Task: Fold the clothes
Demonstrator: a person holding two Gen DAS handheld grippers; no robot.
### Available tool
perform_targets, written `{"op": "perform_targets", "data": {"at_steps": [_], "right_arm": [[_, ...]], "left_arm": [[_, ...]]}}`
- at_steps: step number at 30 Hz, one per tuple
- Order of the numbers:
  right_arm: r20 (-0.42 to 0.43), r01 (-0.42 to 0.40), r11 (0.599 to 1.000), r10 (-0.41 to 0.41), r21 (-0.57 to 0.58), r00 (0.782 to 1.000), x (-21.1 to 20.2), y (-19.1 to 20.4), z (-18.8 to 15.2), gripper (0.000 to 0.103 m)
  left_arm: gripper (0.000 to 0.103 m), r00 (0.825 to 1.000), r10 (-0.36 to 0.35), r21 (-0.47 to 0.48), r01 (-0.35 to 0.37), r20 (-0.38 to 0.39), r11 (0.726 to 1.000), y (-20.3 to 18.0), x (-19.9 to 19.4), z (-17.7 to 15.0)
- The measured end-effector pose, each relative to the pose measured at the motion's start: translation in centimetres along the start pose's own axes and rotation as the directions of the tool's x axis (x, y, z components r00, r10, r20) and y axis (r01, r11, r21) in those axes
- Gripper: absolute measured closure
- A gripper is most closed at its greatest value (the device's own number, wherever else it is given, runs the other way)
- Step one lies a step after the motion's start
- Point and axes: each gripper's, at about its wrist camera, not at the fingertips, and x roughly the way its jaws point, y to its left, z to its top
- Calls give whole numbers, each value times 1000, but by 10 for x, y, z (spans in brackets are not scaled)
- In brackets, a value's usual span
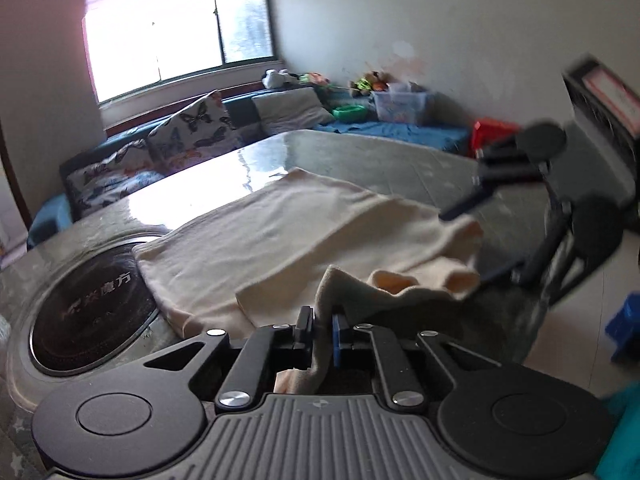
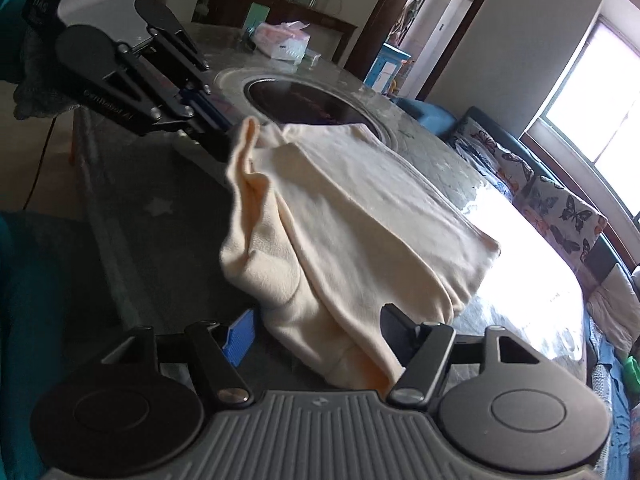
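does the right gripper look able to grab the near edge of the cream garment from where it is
Probably yes. The right gripper has its jaws open with the cream garment lying bunched between them on the table, nothing in the way. The left gripper already pinches another part of the cloth.

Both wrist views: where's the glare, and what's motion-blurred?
Left wrist view: window blown out, its glare streaking the table; right gripper smeared by motion blur, cream garment fairly sharp. Right wrist view: table's far side washed white under the window; near side dark; garment edge soft; fisheye bends both frames.
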Motion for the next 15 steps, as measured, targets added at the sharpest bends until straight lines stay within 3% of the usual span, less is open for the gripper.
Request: {"op": "perform_targets", "data": {"at_steps": [4,6,8,13,15], "right_arm": [[27,-21,999,20,38,999,10,-2,5,47],[29,-39,996,37,79,999,14,-6,8,70],[22,-63,987,60,147,998,18,-15,10,84],[48,-103,955,94,279,994,15,-38,18,91],[61,-111,949,98,296,993,14,-43,21,91]], "left_arm": [[93,1000,3,-70,-3,-13,998,13,10,6],[93,1000,-1,-89,-1,-20,996,18,12,5],[93,1000,-9,-86,6,-25,996,19,10,2],[81,999,-16,-56,14,-29,998,18,-2,-9],[70,1000,-6,-24,5,-29,1000,13,-9,-15]]}}
